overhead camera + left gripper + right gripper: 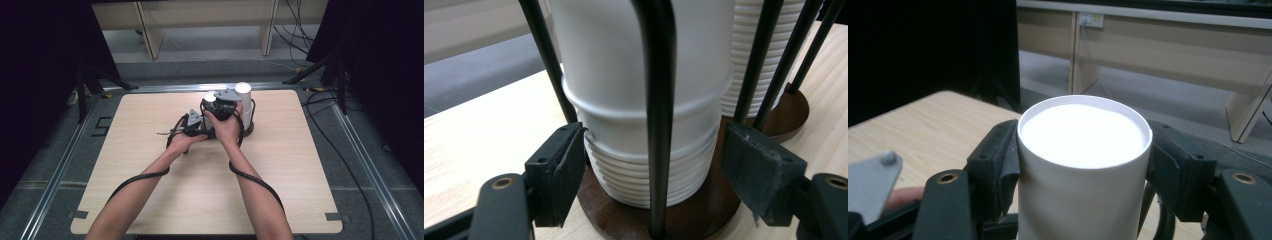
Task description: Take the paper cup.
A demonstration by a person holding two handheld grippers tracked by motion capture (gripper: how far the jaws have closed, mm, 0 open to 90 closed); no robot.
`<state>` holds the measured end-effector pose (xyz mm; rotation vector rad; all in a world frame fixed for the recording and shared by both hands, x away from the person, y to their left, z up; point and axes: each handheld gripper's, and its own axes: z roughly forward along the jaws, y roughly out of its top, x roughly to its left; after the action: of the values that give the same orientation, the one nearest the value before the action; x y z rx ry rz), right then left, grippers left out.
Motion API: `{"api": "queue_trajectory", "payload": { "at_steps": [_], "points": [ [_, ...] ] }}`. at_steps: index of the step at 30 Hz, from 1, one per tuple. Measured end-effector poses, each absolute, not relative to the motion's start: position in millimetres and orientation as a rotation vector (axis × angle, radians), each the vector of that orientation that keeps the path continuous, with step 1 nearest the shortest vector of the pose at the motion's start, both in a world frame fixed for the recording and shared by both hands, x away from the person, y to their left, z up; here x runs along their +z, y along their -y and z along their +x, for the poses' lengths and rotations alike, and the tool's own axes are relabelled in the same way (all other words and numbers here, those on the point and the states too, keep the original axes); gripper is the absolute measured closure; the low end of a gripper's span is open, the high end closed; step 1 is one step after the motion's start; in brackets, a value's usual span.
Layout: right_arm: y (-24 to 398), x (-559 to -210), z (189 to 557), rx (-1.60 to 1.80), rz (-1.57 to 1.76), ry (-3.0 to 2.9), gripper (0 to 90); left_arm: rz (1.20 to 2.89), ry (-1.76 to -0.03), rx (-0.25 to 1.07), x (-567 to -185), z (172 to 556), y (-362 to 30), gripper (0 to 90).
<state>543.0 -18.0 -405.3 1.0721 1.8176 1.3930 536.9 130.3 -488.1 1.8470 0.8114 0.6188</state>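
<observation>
- The stack of white cups (644, 100) stands upside down in a black wire holder (658, 115) on a round wooden base (624, 220), near the far edge of the worktop (150, 190) and a little right of its middle.
- A second stack (243, 90) stands just beside it, to the right in the high view.
- The right gripper (1083, 160) is clenched on the top cup (1083, 135), one pad pressing on each side just under its rim.
- The left gripper (659, 165) sits low at the holder's foot; its left pad touches the ribbed cup rims, the right pad stands apart by a wire, so it is released.
- Both hands crowd the holder; the near half and both sides of the worktop lie bare.
- The surface is pale wood with rounded corners.
- Grey floor, cables (345, 165) and dark curtains surround it, with light wooden furniture (150, 30) beyond.
</observation>
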Motion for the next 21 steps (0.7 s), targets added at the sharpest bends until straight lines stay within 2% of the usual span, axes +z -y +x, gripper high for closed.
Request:
{"api": "queue_trajectory", "payload": {
  "at_steps": [21],
  "points": [
    [25,-363,530,1.508,1.001,-1.737,34.8,1.837,-0.813,0.622,-484,536,-131,24.1]
  ]
}}
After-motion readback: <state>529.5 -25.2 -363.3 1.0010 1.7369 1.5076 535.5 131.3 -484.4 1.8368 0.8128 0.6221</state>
